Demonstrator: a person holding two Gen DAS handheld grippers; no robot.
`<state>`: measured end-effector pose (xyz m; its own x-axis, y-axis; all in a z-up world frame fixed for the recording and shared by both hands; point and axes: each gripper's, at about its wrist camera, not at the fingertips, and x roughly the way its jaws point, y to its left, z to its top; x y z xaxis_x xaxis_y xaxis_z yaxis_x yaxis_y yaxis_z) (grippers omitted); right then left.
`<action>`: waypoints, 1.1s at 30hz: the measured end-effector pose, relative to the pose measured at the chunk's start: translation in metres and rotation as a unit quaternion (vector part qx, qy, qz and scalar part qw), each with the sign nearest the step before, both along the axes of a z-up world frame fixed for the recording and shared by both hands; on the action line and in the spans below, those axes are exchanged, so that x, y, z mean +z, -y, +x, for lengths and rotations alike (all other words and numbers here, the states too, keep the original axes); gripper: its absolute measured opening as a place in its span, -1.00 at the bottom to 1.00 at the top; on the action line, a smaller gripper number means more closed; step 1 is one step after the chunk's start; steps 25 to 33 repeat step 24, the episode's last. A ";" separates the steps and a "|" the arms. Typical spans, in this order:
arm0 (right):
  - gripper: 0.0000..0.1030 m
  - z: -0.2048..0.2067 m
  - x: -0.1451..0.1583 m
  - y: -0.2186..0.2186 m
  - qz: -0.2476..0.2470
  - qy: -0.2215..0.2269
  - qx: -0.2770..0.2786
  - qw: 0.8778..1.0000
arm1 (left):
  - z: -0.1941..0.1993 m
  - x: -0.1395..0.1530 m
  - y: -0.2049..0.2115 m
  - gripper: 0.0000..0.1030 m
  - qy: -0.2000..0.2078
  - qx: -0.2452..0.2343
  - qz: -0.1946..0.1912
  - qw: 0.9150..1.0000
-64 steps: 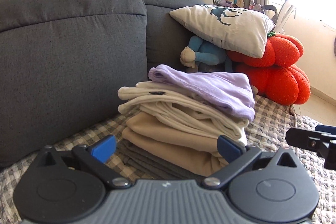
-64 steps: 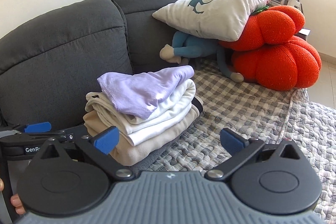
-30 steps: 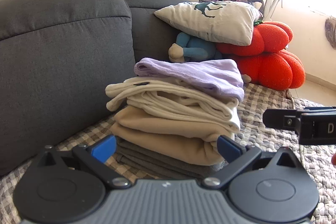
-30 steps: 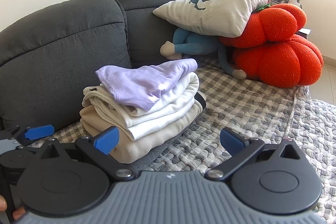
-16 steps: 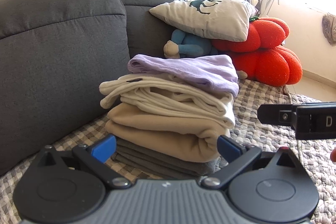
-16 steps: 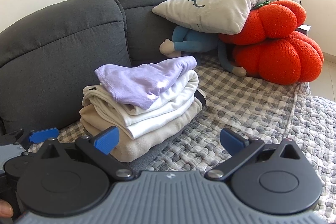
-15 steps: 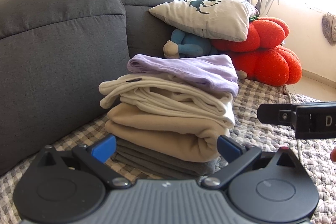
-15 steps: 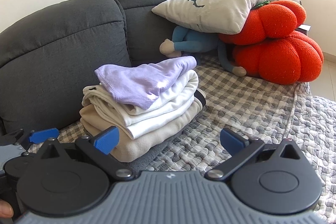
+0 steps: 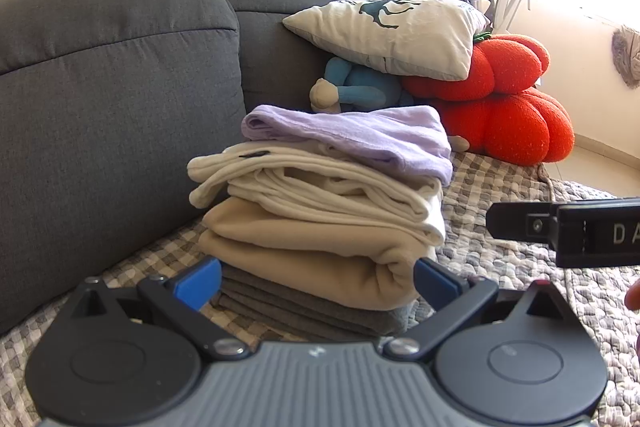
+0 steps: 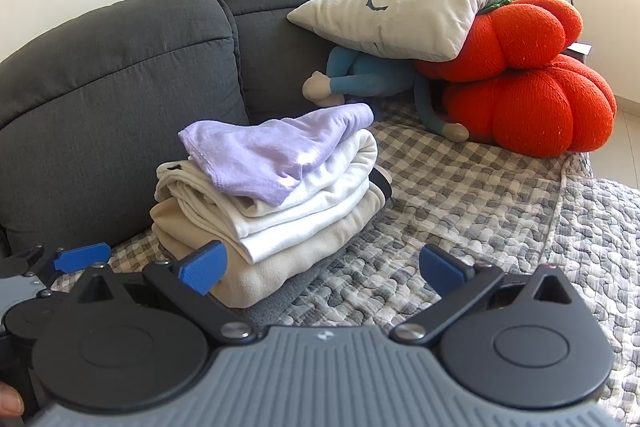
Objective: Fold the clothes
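Two grippers hang before the sofa [image 9: 120,75], both with jaws spread wide and holding nothing: the left gripper [image 9: 316,281] close in front of the stack [image 9: 320,211], the right gripper [image 10: 322,267] just beside its near corner. Folded clothes sit piled on the checked cover [image 10: 460,195], a lilac top [image 10: 264,151] uppermost, cream and beige layers beneath, grey at the bottom.

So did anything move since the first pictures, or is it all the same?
Only the grippers moved. The left gripper drew closer to the pile of clothes, which looms larger in its view, and the right gripper reaches further into that view from the side. Nothing was grabbed or let go: both grippers are open and empty. The pile, with the purple top uppermost, the pillow and the orange cushions stayed put.
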<state>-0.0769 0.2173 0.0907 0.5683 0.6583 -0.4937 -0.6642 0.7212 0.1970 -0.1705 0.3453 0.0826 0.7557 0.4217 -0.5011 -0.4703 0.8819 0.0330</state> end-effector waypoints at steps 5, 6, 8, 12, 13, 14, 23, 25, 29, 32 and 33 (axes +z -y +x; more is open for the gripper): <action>1.00 0.000 0.000 0.000 0.000 -0.001 0.001 1.000 | -0.001 0.000 0.000 0.99 0.001 0.000 0.000 1.000; 1.00 0.000 0.000 -0.001 0.000 -0.001 0.001 1.000 | -0.001 0.000 0.000 0.99 0.001 0.000 0.000 1.000; 1.00 0.000 0.000 -0.001 0.000 -0.001 0.001 1.000 | 0.000 0.000 0.000 0.99 0.001 0.001 -0.001 1.000; 1.00 0.000 -0.001 -0.001 0.001 -0.003 0.000 1.000 | 0.000 0.000 0.000 0.99 0.001 0.001 -0.001 1.000; 1.00 0.000 -0.001 -0.001 0.001 -0.004 0.001 1.000 | 0.000 0.000 0.000 0.99 0.001 0.001 -0.001 1.000; 1.00 0.000 -0.001 -0.001 0.001 -0.004 0.001 1.000 | 0.000 0.000 0.000 0.99 0.001 0.000 0.000 1.000; 1.00 0.000 -0.001 -0.001 0.000 -0.005 0.001 1.000 | -0.001 0.000 0.000 0.99 0.002 0.002 0.001 1.000; 1.00 0.000 -0.001 -0.001 0.000 -0.006 0.001 1.000 | 0.000 0.000 0.000 0.99 0.001 0.003 0.001 1.000; 1.00 0.000 -0.001 -0.001 0.000 -0.006 0.001 1.000 | 0.000 0.000 0.000 0.99 0.001 0.003 0.001 1.000; 1.00 0.000 -0.001 -0.001 0.000 -0.006 0.001 1.000 | 0.000 0.000 0.000 0.99 0.001 0.003 0.001 1.000; 1.00 0.000 -0.001 -0.001 0.000 -0.006 0.001 1.000 | 0.000 0.000 0.000 0.99 0.001 0.003 0.001 1.000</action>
